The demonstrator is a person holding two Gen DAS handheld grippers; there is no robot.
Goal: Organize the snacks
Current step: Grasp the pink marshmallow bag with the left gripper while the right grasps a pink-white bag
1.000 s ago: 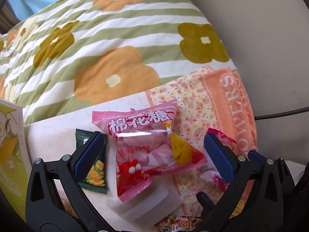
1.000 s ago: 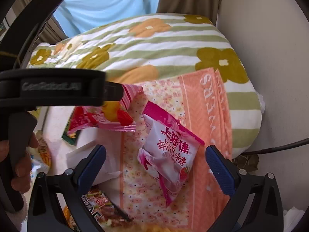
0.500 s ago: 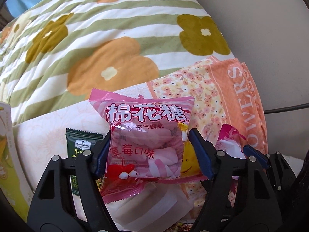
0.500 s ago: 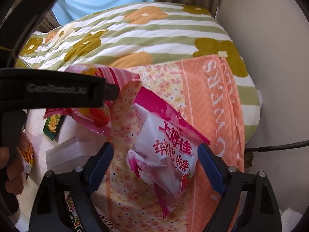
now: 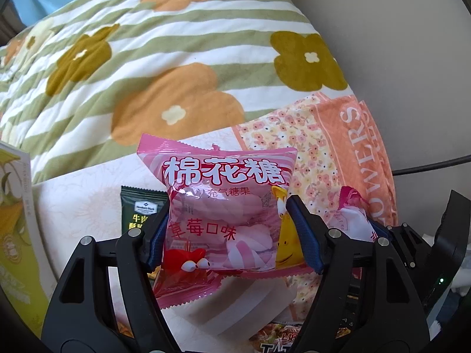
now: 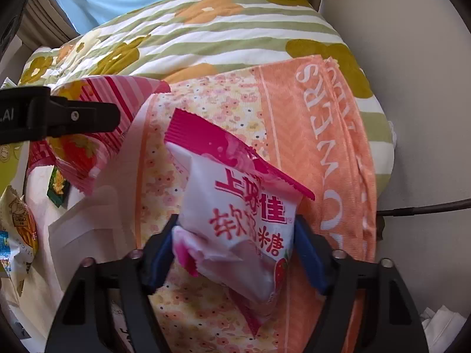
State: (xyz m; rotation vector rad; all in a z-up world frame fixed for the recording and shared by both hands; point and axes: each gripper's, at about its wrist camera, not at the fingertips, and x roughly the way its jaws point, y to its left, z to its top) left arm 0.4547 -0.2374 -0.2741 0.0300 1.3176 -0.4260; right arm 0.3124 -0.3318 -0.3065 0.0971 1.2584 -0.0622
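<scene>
I have the green-striped flowered quilt (image 5: 164, 67) filling the far side of both wrist views, and in front of it the orange floral towel (image 6: 294, 111) with its white lettering, spread flat next to a pale patterned surface (image 5: 73, 194). My left gripper (image 5: 228, 232) has its blue pads pressed against both sides of the pink marshmallow bag (image 5: 223, 206), which stands upright between them with its printed face toward the camera. My right gripper (image 6: 234, 250) is closing its jaws on the white and pink soft-candy bag (image 6: 241, 220); both pads touch the bag's sides, and it sits tilted over the towel. In the right wrist view the marshmallow bag shows at the upper left, under the dark body of the left gripper. A dark green snack packet (image 5: 138, 209) lies on the pale surface just behind the left gripper's left finger. A yellow-and-white snack packet (image 6: 17, 229) sits at the left edge of the right wrist view.
</scene>
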